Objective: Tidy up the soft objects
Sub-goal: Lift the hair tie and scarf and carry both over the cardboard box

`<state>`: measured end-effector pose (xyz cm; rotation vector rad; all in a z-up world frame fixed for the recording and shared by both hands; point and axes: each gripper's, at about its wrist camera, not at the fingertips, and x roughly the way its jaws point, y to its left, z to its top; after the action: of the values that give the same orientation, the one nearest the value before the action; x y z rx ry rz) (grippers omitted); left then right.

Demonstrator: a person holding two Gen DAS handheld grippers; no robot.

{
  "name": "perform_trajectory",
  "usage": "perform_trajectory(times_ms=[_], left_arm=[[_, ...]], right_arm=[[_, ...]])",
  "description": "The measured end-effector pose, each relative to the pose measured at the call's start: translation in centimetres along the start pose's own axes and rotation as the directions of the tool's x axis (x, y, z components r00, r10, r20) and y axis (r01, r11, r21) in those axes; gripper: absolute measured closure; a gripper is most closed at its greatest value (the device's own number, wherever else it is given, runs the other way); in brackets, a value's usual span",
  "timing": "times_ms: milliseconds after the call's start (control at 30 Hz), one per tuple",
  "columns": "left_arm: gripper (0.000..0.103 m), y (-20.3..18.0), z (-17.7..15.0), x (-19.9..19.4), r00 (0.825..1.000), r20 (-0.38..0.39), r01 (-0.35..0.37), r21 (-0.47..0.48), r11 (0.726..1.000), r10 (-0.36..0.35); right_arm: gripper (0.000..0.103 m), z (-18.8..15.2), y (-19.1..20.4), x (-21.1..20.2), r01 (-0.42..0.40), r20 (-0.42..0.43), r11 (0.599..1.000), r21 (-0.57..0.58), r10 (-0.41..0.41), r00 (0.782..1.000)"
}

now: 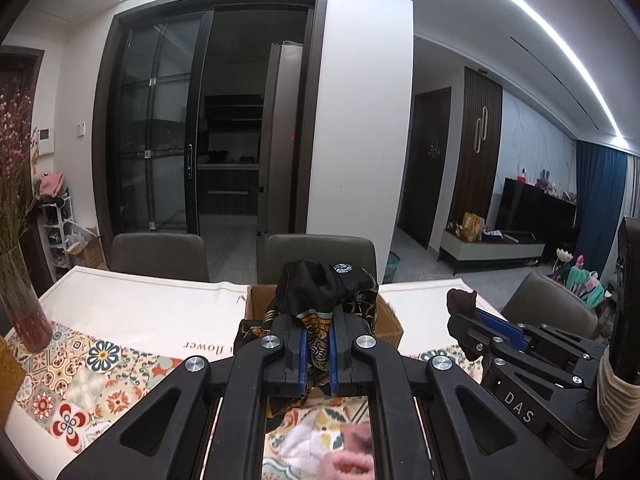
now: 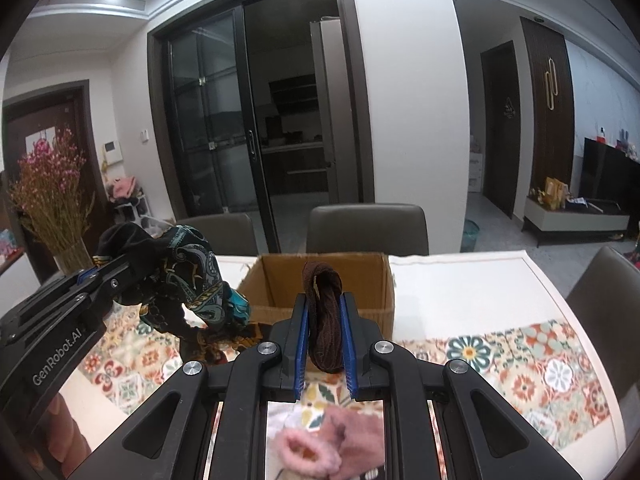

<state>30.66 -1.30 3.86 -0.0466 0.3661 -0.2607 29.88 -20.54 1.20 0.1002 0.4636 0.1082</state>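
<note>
My left gripper (image 1: 318,330) is shut on a black, teal and gold patterned scarf (image 1: 320,288), held above the table in front of an open cardboard box (image 1: 390,320). The scarf hangs down to the tablecloth in the right wrist view (image 2: 192,280), left of the box (image 2: 372,280). My right gripper (image 2: 324,320) is shut on a folded dark brown knitted item (image 2: 325,320), just before the box's near wall. That gripper shows in the left wrist view (image 1: 464,312) to the right of the box. A pink fluffy item (image 2: 320,440) lies on the table under the grippers.
The table has a white cloth with a floral tile runner (image 2: 520,368). A vase of dried pink flowers (image 1: 20,280) stands at the left. Grey chairs (image 2: 366,228) line the far side and one (image 2: 604,300) stands at the right end.
</note>
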Motion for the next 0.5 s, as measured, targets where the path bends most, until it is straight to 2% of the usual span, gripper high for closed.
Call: perform_trajectory(times_ms=[233,500], left_arm=[[0.094,-0.4,2.0,1.6,1.0,0.024,0.005,0.005,1.0,-0.005],[0.094,-0.4,4.5,4.1,0.999,0.023,0.05,0.0,0.999,-0.05]], right_arm=[[0.087,2.2,-1.1,1.7,-0.027,0.022,1.0,0.005,0.027,0.999],[0.087,4.9,-1.1,3.6,-0.04,0.03,0.999,-0.01,0.04,0.999]])
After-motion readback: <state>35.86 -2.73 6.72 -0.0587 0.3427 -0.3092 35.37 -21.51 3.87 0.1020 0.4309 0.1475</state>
